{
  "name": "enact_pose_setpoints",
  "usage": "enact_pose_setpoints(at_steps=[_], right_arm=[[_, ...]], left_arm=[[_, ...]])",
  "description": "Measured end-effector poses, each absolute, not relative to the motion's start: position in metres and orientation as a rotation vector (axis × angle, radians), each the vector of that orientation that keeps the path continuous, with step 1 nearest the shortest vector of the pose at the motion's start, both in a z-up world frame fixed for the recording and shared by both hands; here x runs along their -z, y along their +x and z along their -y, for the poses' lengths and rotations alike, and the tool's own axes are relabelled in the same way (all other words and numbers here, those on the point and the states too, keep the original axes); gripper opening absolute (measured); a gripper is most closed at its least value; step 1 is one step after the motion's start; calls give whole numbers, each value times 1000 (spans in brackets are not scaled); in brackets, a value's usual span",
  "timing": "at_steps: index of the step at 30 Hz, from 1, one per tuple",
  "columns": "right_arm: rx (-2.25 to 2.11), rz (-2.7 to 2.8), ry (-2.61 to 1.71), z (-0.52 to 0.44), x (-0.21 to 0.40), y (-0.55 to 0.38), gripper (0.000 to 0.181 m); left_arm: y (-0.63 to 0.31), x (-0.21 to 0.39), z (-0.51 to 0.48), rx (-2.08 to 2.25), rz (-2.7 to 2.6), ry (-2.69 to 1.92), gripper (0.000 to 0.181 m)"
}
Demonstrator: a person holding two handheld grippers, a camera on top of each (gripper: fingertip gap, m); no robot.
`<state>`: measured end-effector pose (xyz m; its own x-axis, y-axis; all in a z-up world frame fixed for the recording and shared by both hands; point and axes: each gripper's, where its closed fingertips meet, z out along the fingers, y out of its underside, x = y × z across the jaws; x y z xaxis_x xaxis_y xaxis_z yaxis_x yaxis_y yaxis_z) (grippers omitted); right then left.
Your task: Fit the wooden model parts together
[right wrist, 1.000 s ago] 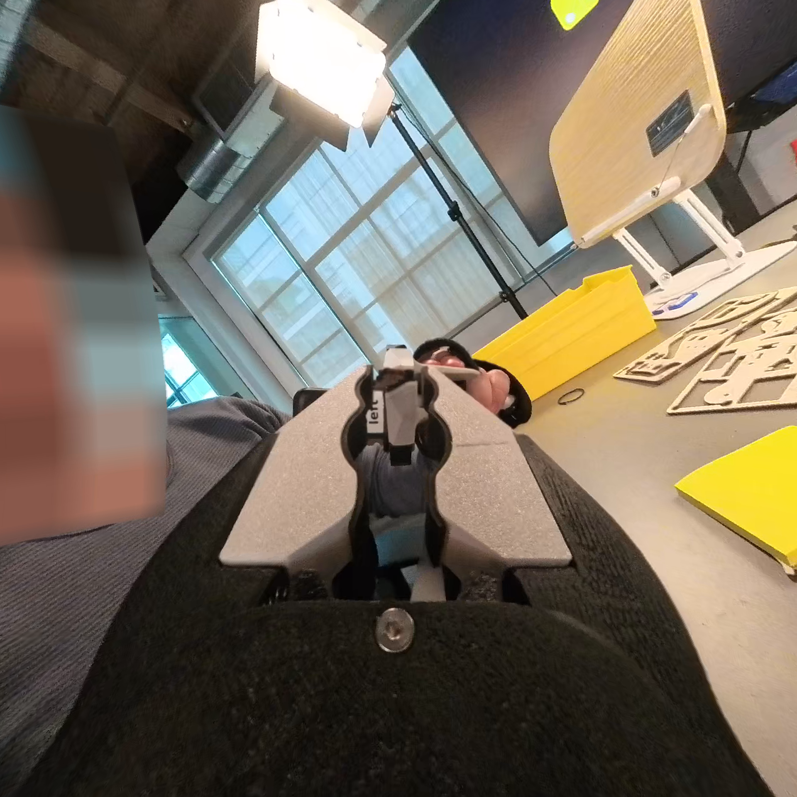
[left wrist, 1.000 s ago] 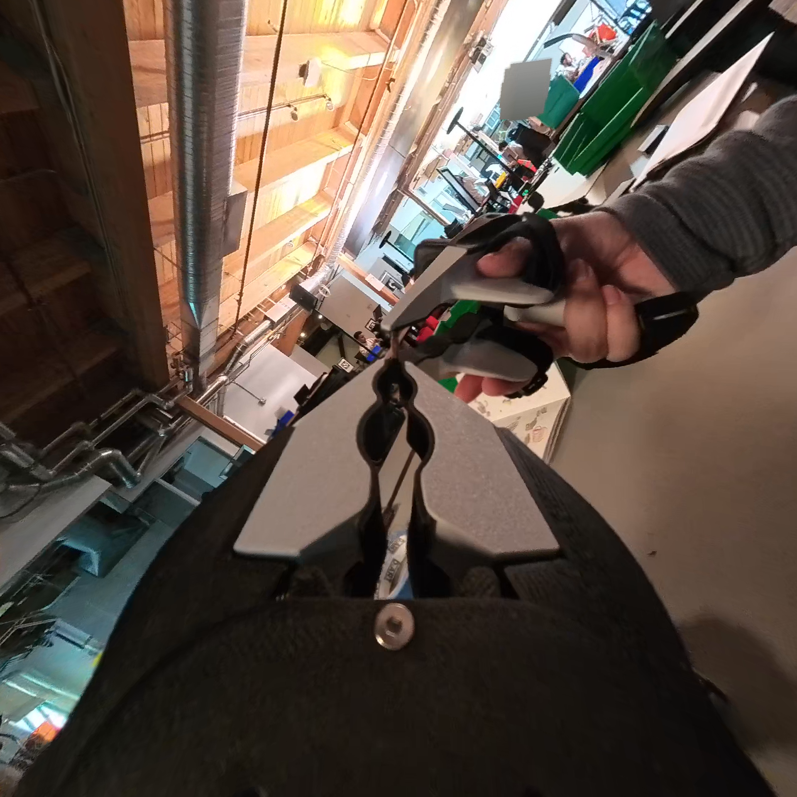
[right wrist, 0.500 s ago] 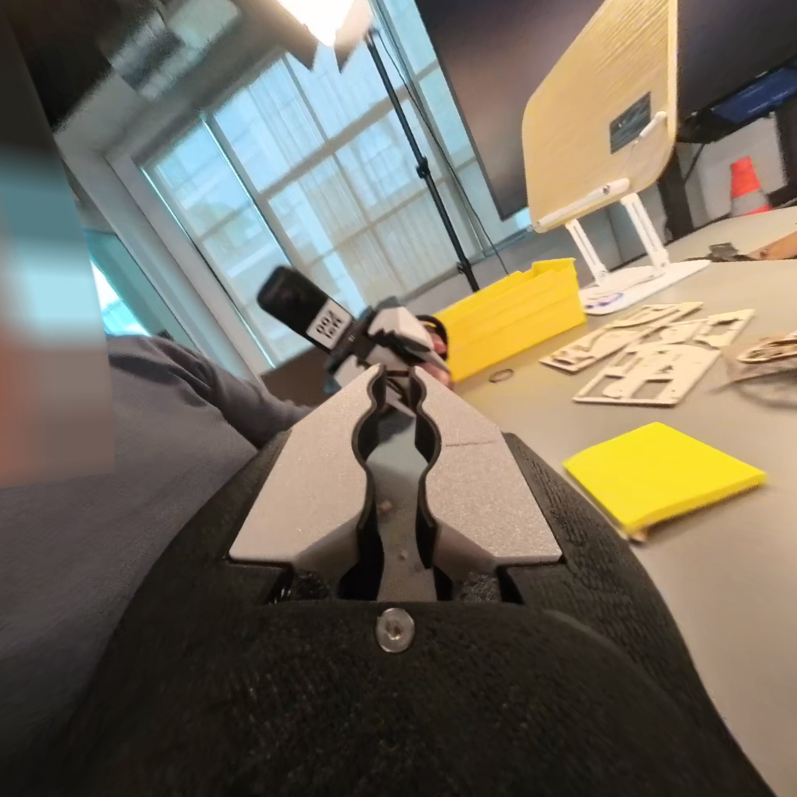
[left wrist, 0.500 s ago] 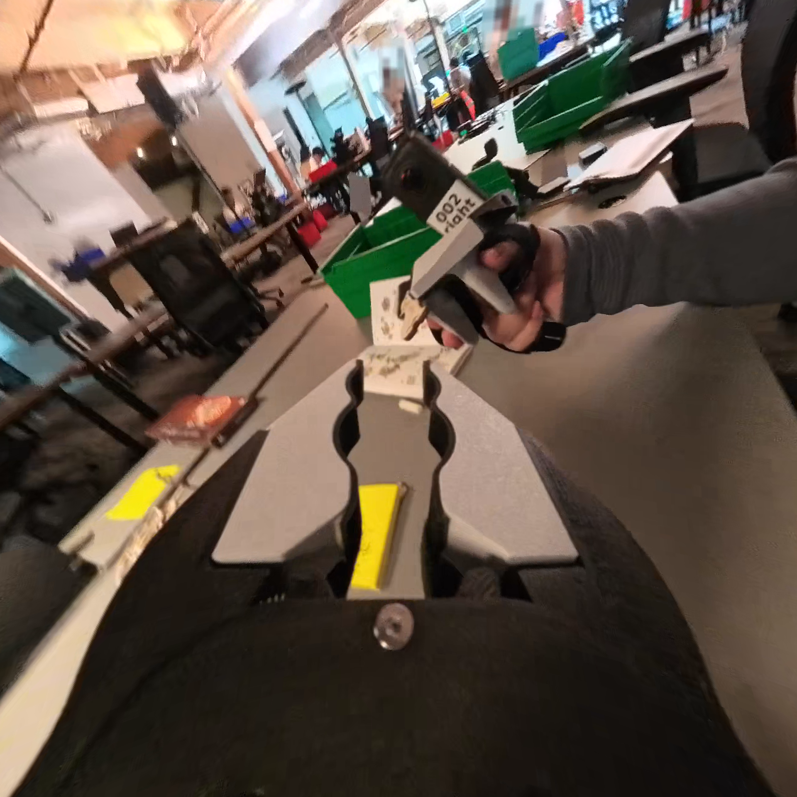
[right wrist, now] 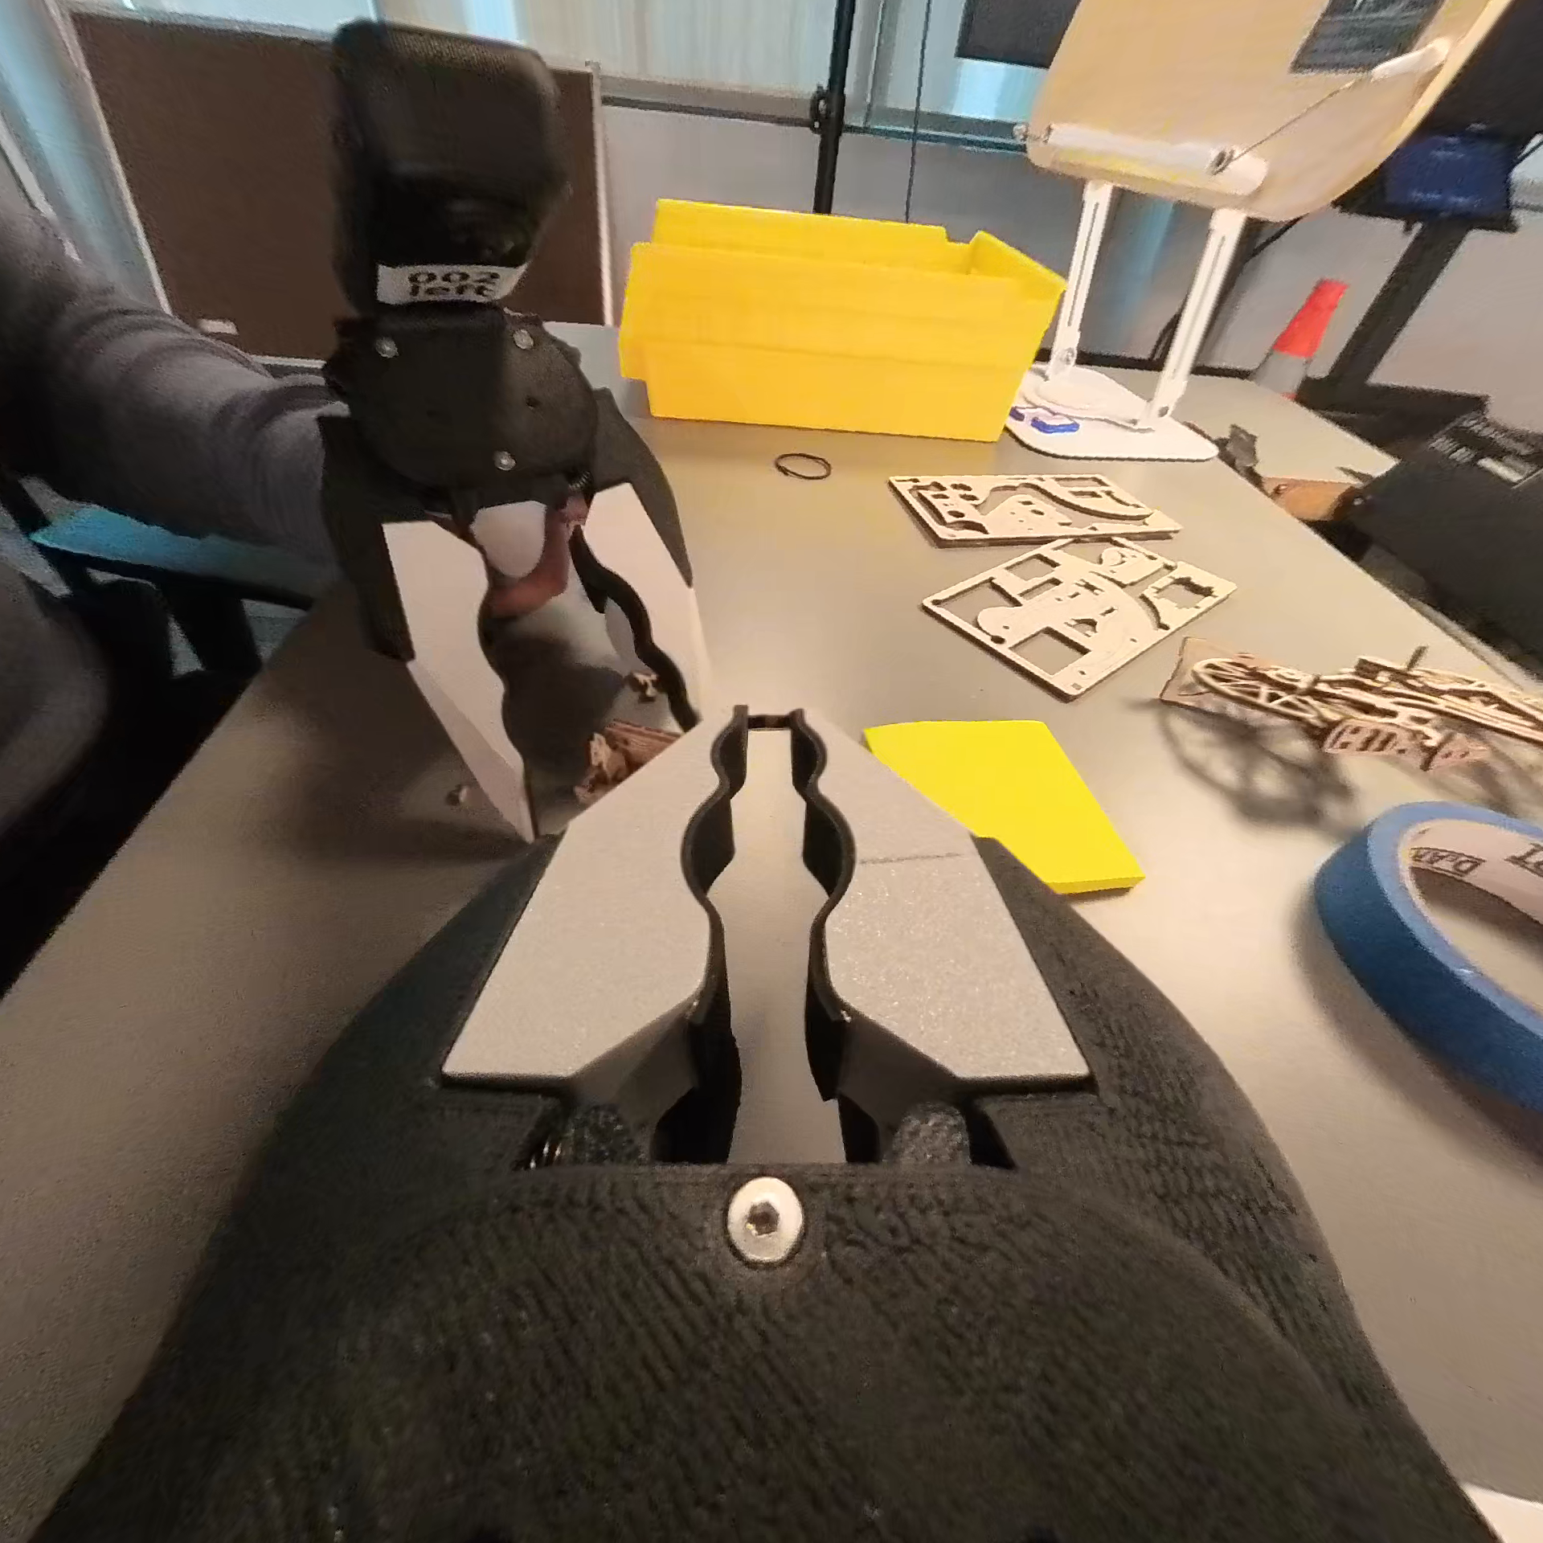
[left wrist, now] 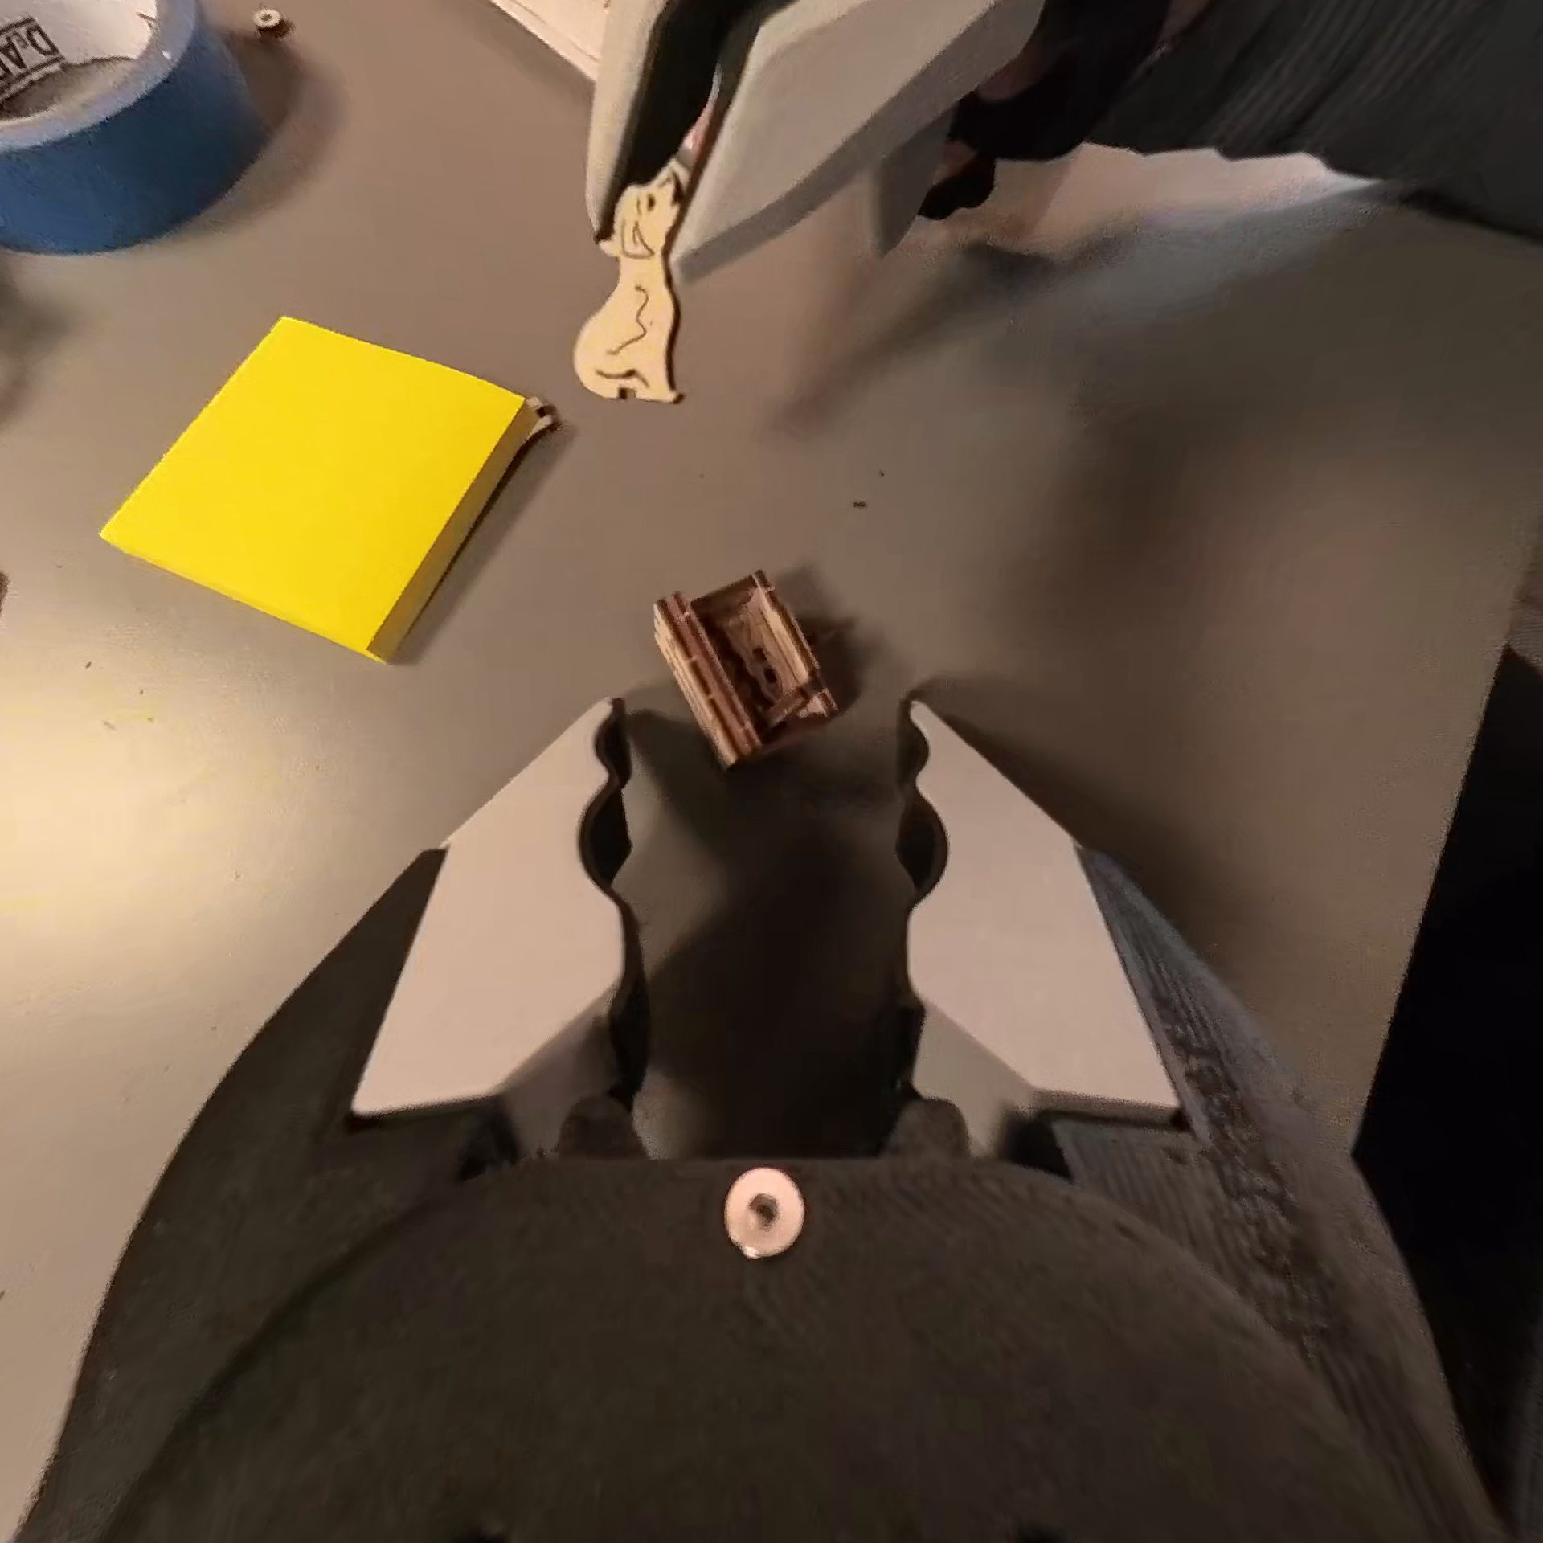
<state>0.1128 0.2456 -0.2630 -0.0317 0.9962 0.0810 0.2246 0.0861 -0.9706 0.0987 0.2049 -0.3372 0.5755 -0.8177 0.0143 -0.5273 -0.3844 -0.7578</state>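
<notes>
Table (left wrist: 1127, 518): both tools, aimed at ceiling and windows a second ago, now point down at it.
Left gripper (left wrist: 760, 718): spread wide, empty, poised over the block (left wrist: 746, 664).
Right gripper (left wrist: 660, 179): pinching the flat piece (left wrist: 632, 313).
Next: likely grab block, then join.

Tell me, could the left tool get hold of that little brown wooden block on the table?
Probably yes. The left tool is open, and the small wooden block lies on the table just beyond its tips with nothing between. The right tool, holding a flat wooden piece, is farther off.
</notes>
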Motion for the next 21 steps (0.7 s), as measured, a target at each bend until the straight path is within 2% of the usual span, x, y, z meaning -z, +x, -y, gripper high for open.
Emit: enact_pose_setpoints(at_steps=[9,21], right_arm=[[-910,1523,-1216,-239,265,125,8],[-700,1823,-1246,-226,284,127,8]], left_arm=[[102,337,-214,477,-1083,-2059,33],[109,337,-217,677,-1740,-2048,31]])
